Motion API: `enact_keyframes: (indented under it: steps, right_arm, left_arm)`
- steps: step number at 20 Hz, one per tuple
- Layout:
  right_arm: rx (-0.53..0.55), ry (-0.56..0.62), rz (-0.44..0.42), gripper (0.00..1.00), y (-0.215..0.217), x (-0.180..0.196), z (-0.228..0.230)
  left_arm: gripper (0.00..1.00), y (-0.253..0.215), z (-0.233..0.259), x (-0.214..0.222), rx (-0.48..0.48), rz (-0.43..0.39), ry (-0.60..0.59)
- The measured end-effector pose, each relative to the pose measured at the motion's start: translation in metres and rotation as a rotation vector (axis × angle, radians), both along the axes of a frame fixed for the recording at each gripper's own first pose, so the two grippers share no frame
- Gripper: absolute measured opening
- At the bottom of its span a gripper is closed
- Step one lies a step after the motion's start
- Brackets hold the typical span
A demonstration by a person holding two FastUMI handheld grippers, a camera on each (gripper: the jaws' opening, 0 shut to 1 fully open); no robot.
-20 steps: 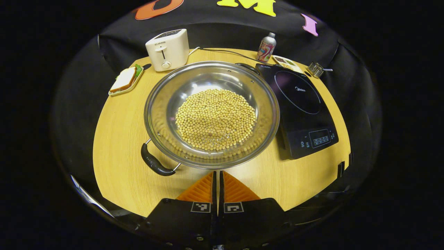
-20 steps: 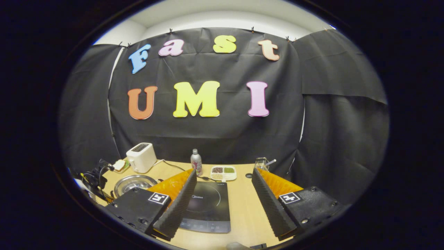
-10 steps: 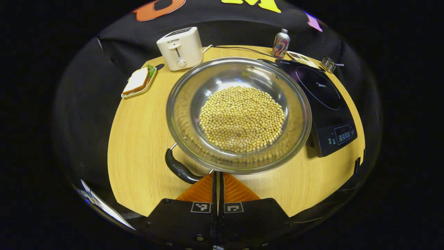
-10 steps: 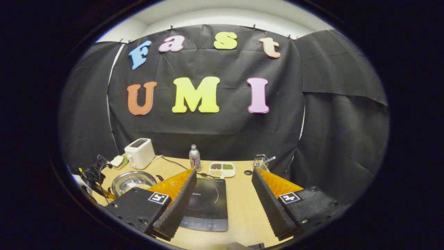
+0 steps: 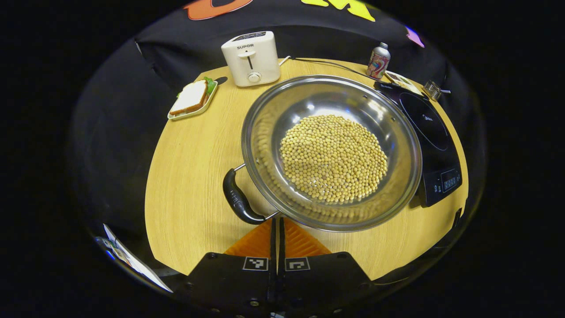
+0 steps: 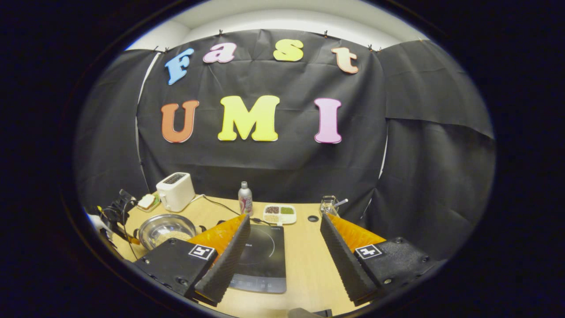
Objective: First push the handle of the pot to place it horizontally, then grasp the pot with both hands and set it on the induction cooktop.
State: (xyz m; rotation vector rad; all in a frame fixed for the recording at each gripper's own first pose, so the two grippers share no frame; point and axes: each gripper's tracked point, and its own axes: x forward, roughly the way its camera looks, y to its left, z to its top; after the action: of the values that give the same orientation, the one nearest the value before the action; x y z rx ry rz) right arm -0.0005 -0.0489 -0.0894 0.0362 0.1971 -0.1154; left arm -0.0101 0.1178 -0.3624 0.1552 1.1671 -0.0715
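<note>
A wide steel pot [image 5: 331, 150] full of yellow beans sits on the round wooden table [image 5: 194, 176], its right rim up against the black induction cooktop [image 5: 430, 137]. The pot's near black handle [image 5: 238, 201] points toward the lower left. My left gripper [image 5: 278, 223] is shut, its tips right beside that handle's near end and just under the pot's rim. In the right gripper view, my right gripper [image 6: 284, 260] hangs open above the cooktop [image 6: 260, 260], with the pot [image 6: 165, 229] at the far left and the other gripper [image 6: 114, 214] beside it.
A white toaster [image 5: 250, 57] stands at the back, with a sandwich on a small tray [image 5: 192, 98] to its left. A patterned can [image 5: 378, 65], a divided snack dish [image 6: 279, 213] and a small wire holder [image 6: 329, 205] sit behind the cooktop.
In the left gripper view the pot and handle have slid rightward, and the handle has turned and now lies by my shut tips. The right gripper stays open, its view drifting slightly.
</note>
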Motion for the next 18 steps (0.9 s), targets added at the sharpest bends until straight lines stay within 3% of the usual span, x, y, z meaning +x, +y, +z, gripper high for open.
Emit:
enact_keyframes:
  steps: [14,18]
  right_arm:
    - [-0.005,-0.009,-0.005,1.00,0.004,-0.011,0.008]
    - [-0.002,-0.008,-0.003,1.00,0.005,-0.014,0.007]
  left_arm:
    - [0.00,0.035,0.009,0.033,0.049,0.032,-0.060]
    - [0.00,0.038,0.010,0.041,0.024,0.045,-0.067]
